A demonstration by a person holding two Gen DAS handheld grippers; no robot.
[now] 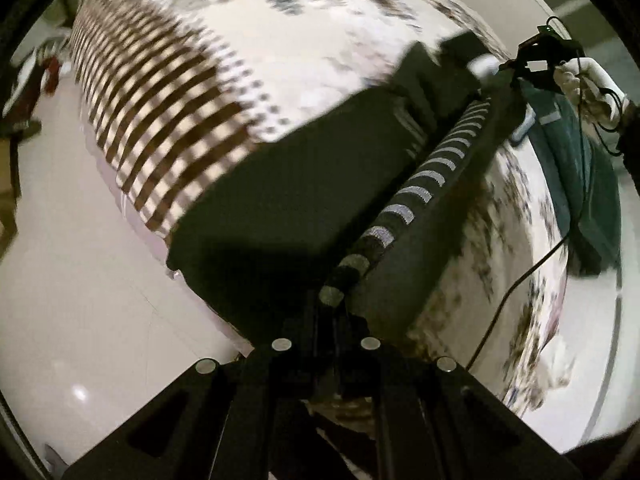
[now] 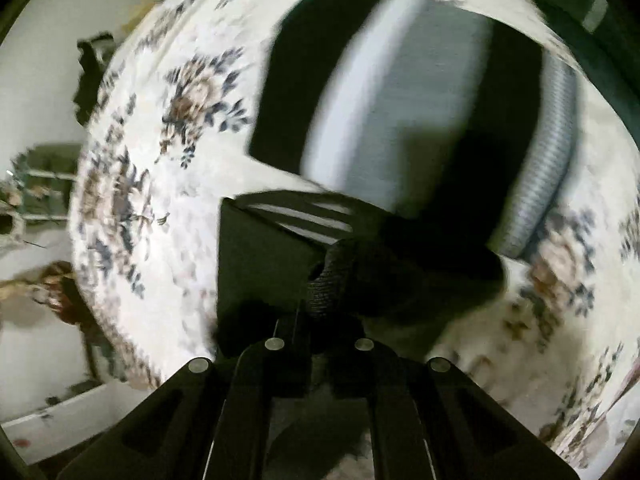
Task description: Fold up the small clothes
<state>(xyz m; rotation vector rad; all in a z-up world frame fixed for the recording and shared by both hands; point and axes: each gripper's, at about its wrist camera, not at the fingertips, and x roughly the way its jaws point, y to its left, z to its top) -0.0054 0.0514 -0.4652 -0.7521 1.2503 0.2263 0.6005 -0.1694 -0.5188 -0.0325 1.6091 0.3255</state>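
Left tongs [image 1: 332,300]: jaws pinched tight on the striped hem of the dark garment [image 1: 280,184], so the edge comes up with the hand instead of sliding off.
Right tongs [image 2: 320,300]: jaws pressed together on a bunched dark fold of the same garment [image 2: 260,264]; two grips at separate points keep the lifted edge taut.
Garment: dark with a grey-striped band, held up over the floral bedspread [image 1: 304,40]; its lower part looks draped toward the bed, though blur hides whether it touches.
Step in hand: probably carrying one edge across to lay it over the rest, judging by the stretched hem.
Green cloth [image 1: 576,168]: hangs by the gloved hand [image 1: 588,80] at the bed's edge, apart from the fold.
Risk: the bunched right grip may leave a crease.
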